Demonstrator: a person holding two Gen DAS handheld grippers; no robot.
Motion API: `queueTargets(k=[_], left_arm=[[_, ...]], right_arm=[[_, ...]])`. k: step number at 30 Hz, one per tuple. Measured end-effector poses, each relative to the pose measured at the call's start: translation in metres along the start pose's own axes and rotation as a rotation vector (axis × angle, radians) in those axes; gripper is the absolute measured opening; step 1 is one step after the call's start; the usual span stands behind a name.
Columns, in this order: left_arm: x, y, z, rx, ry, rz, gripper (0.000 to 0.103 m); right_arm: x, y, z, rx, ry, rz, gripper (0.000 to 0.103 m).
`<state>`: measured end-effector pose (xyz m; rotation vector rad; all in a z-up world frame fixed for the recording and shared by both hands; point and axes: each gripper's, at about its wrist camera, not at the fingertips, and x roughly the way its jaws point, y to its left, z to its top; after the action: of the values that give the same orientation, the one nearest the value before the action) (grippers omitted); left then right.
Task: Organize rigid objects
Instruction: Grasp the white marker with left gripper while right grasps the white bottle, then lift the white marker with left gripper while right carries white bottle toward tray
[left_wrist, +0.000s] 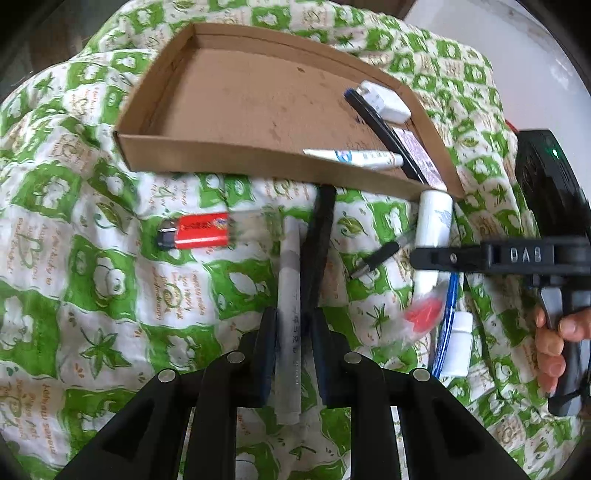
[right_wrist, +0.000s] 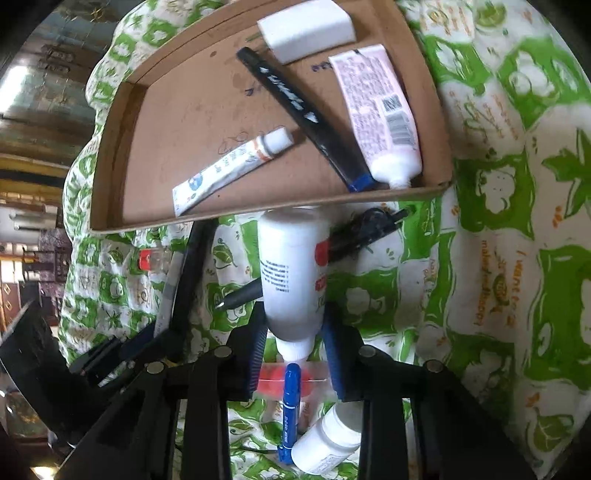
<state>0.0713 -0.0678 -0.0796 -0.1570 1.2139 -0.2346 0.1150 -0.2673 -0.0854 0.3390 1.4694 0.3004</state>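
A shallow cardboard tray (left_wrist: 221, 155) (right_wrist: 110, 155) lies on a green-and-white quilt. It holds a white block (right_wrist: 308, 27), a black marker (right_wrist: 295, 107), a pink tube (right_wrist: 380, 114) and a small white tube (right_wrist: 229, 166). My left gripper (left_wrist: 293, 332) straddles a grey pen (left_wrist: 290, 325), jaws close beside it, with a black stick (left_wrist: 319, 240) next to it. My right gripper (right_wrist: 295, 328) straddles the neck end of a white bottle (right_wrist: 291, 273) (left_wrist: 432, 229), jaws near its sides.
On the quilt lie a red lighter (left_wrist: 195, 232), a black pen (left_wrist: 376, 258), a blue marker (right_wrist: 291, 402), a small white bottle (right_wrist: 325, 443) (left_wrist: 458, 343), a red-capped clear item (left_wrist: 424, 314) and a blue cable (left_wrist: 448, 306). A black clip (right_wrist: 369, 225) lies beside the bottle.
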Motion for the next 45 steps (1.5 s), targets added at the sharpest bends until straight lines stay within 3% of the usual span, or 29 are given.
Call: queueTargets(k=[11,21,24,28,31,35,40,45], left_arm=[[0.006,0.023,0.006,-0.086,-0.005,-0.01,0.02],[0.025,0.004,0.007,0.032,0.003,0.101,0.021],[0.03,-0.005,0.011,0.052,-0.017,0.124,0.012],[0.021,-0.002,0.01,0.02,-0.038,0.095,0.011],[0.007,0.005,0.008,-0.027,-0.057,0.031,0.011],[-0.012,0.009,0.007,-0.058,-0.098,-0.027,0.011],[-0.034,0.005,0.004,-0.056,-0.15,-0.076,0.011],[-0.041,0.007,0.003,-0.057,-0.166,-0.088,0.011]], right_arm=[[-0.004,0.021,-0.003,-0.092,-0.018,-0.012,0.029],[-0.001,0.029,-0.004,-0.116,-0.015,-0.016,0.029],[-0.002,0.03,-0.004,-0.122,-0.02,-0.016,0.029],[-0.012,0.033,-0.003,-0.134,-0.039,0.004,0.029],[-0.025,0.036,-0.001,-0.147,-0.07,0.033,0.029],[-0.058,0.034,0.007,-0.145,-0.166,0.101,0.029],[-0.102,0.017,0.021,-0.123,-0.325,0.053,0.029],[-0.114,-0.014,0.034,-0.035,-0.362,0.032,0.029]])
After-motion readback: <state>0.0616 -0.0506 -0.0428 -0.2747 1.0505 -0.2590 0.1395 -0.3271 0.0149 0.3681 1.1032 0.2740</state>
